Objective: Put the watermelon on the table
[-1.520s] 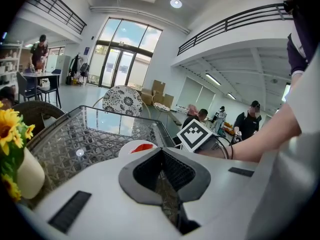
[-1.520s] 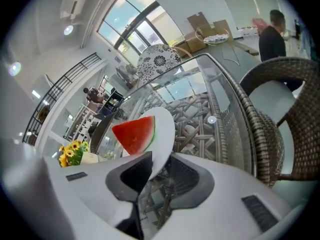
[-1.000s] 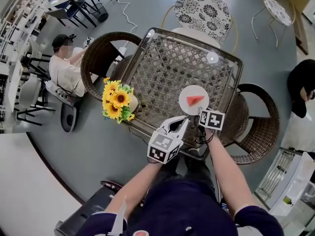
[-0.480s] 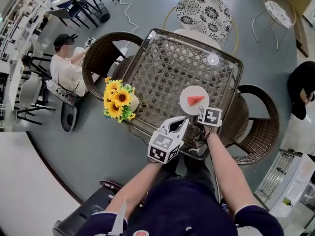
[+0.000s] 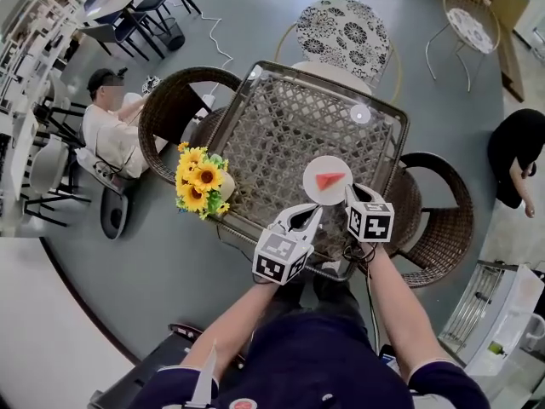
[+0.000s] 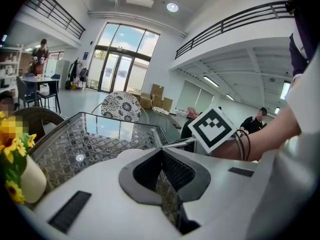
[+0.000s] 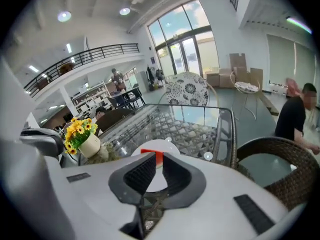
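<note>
So the watermelon [image 5: 329, 180] slice is sitting on a white plate [image 5: 313, 193], and that plate is on the glass worktop [image 5: 281, 135] with the wicker lattice under it, toward the near right side. In the right gripper view you can see the red slice out past the pads, lying on the plate and not gripped.

The right claw [image 5: 351, 193] hangs just by the plate's near edge. Its jaws are closing, there's a narrow gap between the pads and nothing in it.

The left claw [image 5: 311, 214] is over the worktop's near edge, just beside the plate. Its jaws are pressed together and it's empty.

Other stuff: a pot of sunflowers [image 5: 197, 181] at the worktop's left edge, well apart from the plate, plus a wicker chair [image 5: 443, 228] to the right and a patterned round chair [image 5: 345, 25] at the far side
</note>
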Demonstrator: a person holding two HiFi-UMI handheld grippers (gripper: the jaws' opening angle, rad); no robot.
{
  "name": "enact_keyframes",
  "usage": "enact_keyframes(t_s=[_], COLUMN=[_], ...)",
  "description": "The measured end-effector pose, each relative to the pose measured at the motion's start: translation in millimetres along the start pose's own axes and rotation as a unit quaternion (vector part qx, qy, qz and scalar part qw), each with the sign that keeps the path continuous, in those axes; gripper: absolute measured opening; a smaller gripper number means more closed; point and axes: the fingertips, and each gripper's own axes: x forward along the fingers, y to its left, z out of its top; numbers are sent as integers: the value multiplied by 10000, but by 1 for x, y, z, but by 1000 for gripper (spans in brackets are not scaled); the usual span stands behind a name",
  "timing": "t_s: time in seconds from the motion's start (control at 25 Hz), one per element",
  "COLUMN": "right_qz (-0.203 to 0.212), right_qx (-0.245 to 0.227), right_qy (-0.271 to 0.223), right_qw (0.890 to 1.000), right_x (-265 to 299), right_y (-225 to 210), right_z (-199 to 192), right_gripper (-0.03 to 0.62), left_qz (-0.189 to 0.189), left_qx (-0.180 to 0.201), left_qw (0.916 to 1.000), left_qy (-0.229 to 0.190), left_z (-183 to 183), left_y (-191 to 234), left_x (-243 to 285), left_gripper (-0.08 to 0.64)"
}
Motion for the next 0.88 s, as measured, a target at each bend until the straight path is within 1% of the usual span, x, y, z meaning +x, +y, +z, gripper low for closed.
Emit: enact_keyframes(t_s=[0.08, 0.16, 0.32, 0.64, 0.88], right_qz=[91, 227, 485, 940, 1093], right_qx=[-135, -204, -285, -375, -387], right_qy=[-332, -642, -1101, -1647, -1919], right_qw=[9993, 9975, 9923, 9811, 9745], right_x=[-17, -35, -69, -127, -161], right_y=[8, 16, 34, 70, 84], right_z=[16, 31, 55, 82, 88], right_gripper=[21, 5, 5, 5, 5], left_qz=[-5, -24, -95, -312, -417], left_qx=[24, 45, 76, 129, 145], left_qw=[10000, 9999, 9995, 9981, 9962], left_qy=[-62, -141, -305, -516, -757], left_z=[6, 13, 27, 50, 67], left_y=[-2, -4, -13, -32, -48], left_x=[-2, -5, -13, -32, -50], left_gripper=[5, 5, 5, 5, 5])
